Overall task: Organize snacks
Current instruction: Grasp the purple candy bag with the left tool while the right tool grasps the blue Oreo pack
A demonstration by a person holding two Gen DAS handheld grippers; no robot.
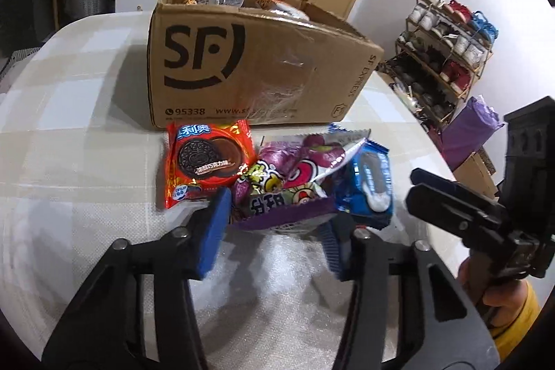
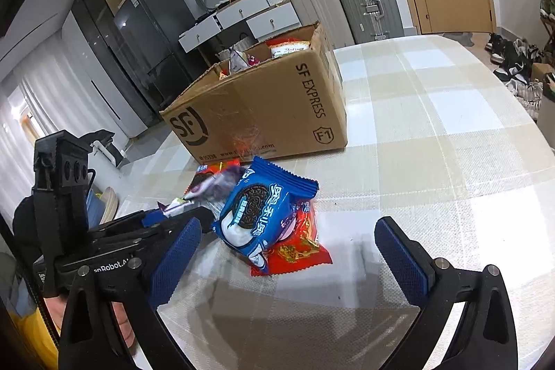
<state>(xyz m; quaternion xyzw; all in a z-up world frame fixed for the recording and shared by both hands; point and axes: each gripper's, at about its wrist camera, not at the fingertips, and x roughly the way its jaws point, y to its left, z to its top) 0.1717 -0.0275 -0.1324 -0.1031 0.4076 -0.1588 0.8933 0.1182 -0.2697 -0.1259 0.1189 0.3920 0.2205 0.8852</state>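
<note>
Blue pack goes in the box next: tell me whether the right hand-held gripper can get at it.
Probably yes: the blue cookie pack lies on top of the pile, just ahead of the open right hand-held gripper, nothing between.

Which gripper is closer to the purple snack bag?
Left. The left gripper has the purple bag's edge between its fingers; the right gripper sits open, off to the side near the blue Oreo pack.

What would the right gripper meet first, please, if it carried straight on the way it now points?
Probably the blue Oreo packet, lying on a red packet just ahead of the open right gripper; depth is hard to judge, so it may touch the tablecloth first.
</note>
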